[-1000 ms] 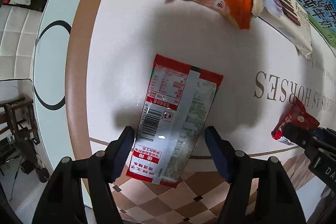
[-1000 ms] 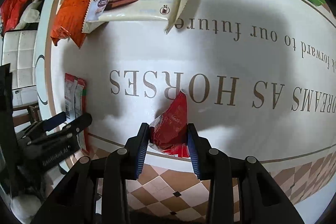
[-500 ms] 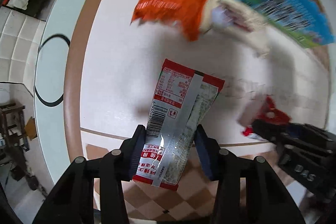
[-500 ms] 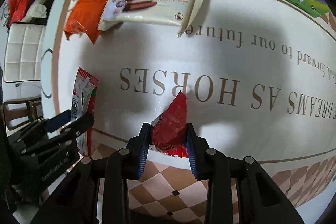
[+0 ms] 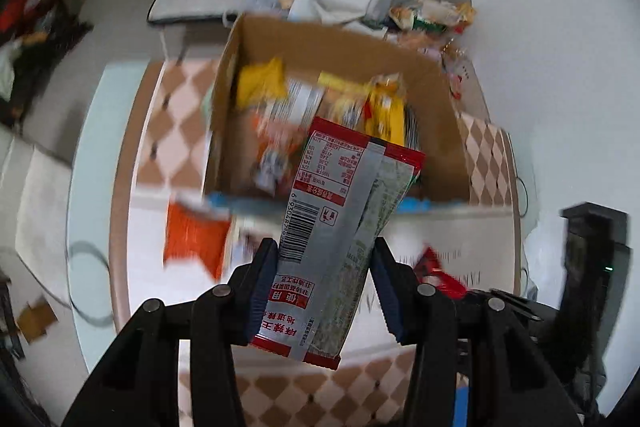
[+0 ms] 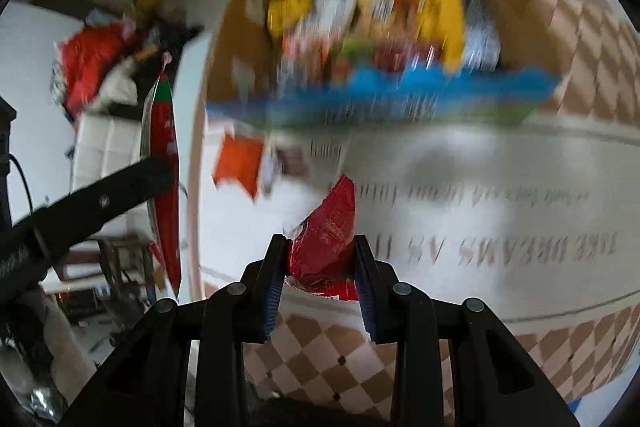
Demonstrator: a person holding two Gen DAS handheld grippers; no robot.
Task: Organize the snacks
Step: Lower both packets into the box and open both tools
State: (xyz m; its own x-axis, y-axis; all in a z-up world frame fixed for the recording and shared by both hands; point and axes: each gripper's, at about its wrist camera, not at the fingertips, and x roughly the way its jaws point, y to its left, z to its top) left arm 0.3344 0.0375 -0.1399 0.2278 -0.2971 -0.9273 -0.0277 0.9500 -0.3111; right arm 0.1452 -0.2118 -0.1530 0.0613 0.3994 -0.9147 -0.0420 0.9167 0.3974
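Left wrist view: left gripper (image 5: 326, 291) pinches a red-and-silver snack packet (image 5: 340, 227), barcode side up, held in the air before an open cardboard box (image 5: 432, 83) of snacks; an orange bag (image 5: 194, 239) lies on the table (image 5: 132, 227) beside the box. Right wrist view only: right gripper (image 6: 318, 277) is clamped on a small red packet (image 6: 326, 235), above printed lettering on the tabletop. Box contents are motion-blurred in both views.
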